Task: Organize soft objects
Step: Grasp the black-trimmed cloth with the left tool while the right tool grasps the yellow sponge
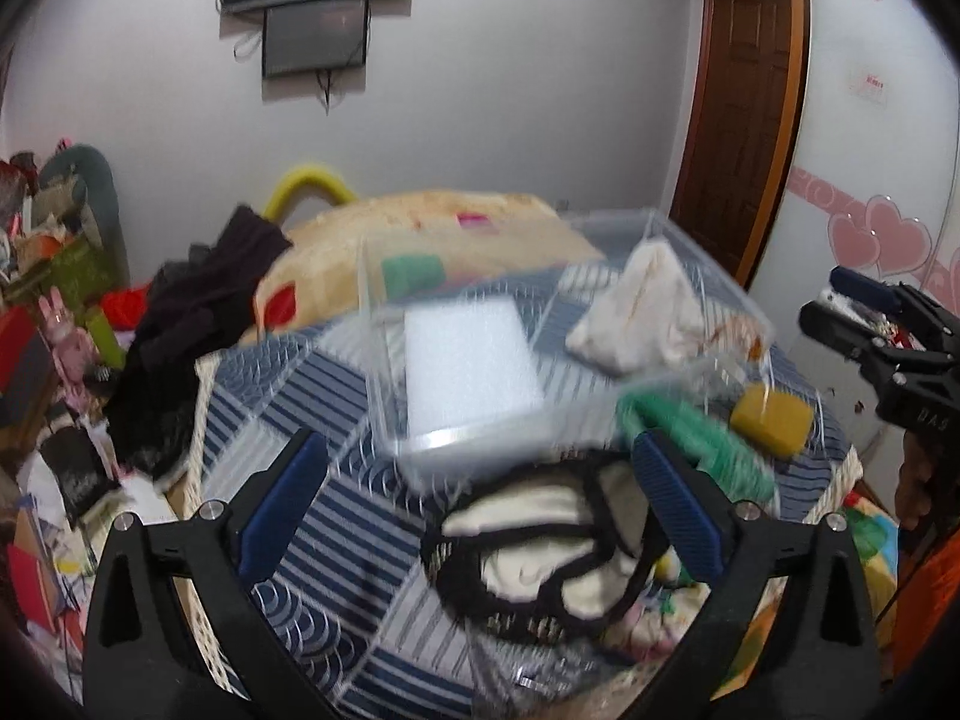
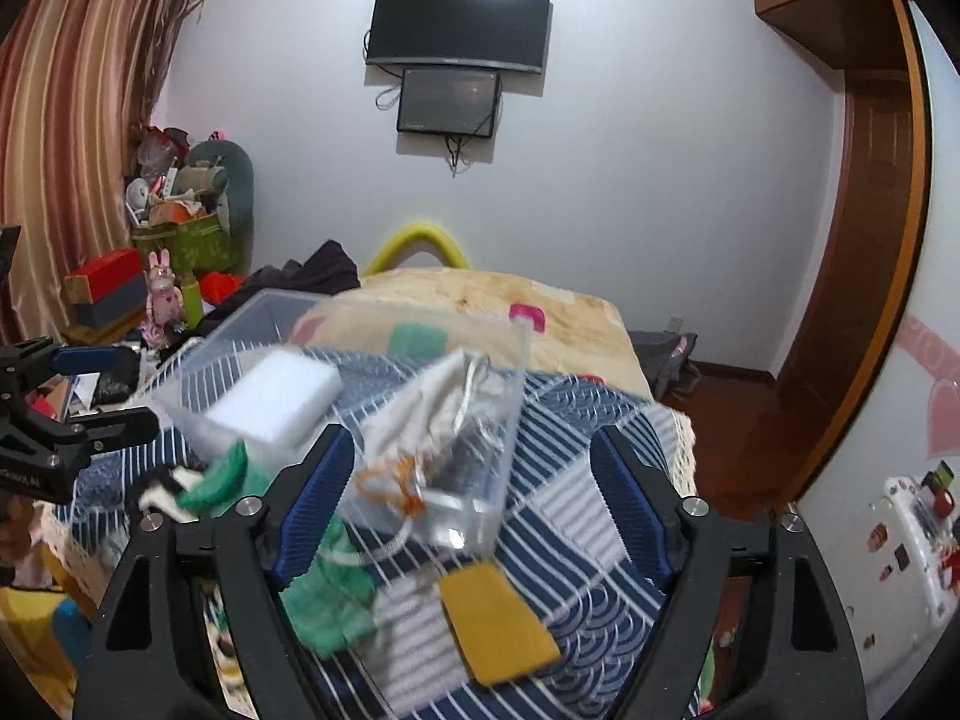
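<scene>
A clear plastic box [image 1: 654,228] [image 2: 240,324] stands on the blue striped cloth [image 1: 336,516] [image 2: 576,492]. Inside lie a white foam block [image 1: 468,366] [image 2: 270,396] and a cream drawstring pouch [image 1: 648,306] [image 2: 420,408]. In front of the box lie a green knitted piece [image 1: 690,432] [image 2: 324,600], a yellow sponge [image 1: 771,420] [image 2: 498,624] and a cream and black garment [image 1: 534,546] [image 2: 162,489]. My left gripper [image 1: 480,510] is open above the garment. My right gripper [image 2: 474,516] is open over the box's near corner and the sponge; it also shows in the left wrist view [image 1: 852,312].
A beige blanket [image 1: 456,228] [image 2: 480,300] and dark clothes [image 1: 192,324] [image 2: 318,276] lie behind the box. Cluttered boxes and toys [image 1: 48,312] [image 2: 168,228] stand on the left. A wooden door [image 1: 744,108] [image 2: 864,228] is on the right.
</scene>
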Motion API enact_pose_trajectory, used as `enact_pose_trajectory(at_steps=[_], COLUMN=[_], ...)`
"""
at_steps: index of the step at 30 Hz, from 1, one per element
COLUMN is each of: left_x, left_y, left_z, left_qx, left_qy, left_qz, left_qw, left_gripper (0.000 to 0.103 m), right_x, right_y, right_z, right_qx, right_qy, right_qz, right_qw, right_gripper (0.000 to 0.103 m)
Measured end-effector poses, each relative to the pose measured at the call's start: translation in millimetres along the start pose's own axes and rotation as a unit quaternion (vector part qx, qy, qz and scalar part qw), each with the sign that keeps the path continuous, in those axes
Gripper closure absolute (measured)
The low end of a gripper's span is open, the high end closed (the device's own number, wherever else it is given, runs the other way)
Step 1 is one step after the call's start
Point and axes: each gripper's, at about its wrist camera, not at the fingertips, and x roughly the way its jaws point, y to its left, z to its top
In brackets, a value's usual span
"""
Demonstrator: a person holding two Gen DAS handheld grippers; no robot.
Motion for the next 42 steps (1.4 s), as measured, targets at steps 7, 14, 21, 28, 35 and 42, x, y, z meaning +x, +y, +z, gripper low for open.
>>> enact_pose_trajectory(at_steps=[7, 14, 21, 28, 35, 42], left_x=[18.2, 37.6, 46.4, 31.7, 6.9, -20.0], left_y=[11.1, 11.8, 14.3, 10.8, 12.3, 10.6], left_z=[-31.4, -46.8, -47.8, -48.6, -44.5, -29.6], left_qx=[-0.013, -0.029, -0.057, -0.043, -0.037, -0.029], left_qy=[0.036, 0.050, 0.063, 0.035, 0.002, -0.035], left_qz=[0.016, 0.002, -0.041, -0.015, -0.001, -0.005], left_qw=[0.9992, 0.9983, 0.9955, 0.9983, 0.9993, 0.9990], left_gripper=[0.000, 0.015, 0.057, 0.083, 0.090, 0.093], right_x=[7.0, 41.4, 40.0, 20.1, -5.4, -17.5], right_y=[-11.4, -19.7, -23.9, -20.5, -16.4, -10.3], right_z=[-30.2, -58.2, -70.2, -71.2, -57.0, -34.8], right_qx=[0.004, 0.031, 0.054, 0.051, 0.046, 0.044], right_qy=[0.047, 0.108, 0.125, 0.100, 0.060, 0.020], right_qz=[-0.010, -0.004, 0.017, 0.022, 0.023, 0.031], right_qw=[0.999, 0.994, 0.991, 0.993, 0.997, 0.998], right_gripper=[0.024, 0.024, 0.059, 0.063, 0.063, 0.063])
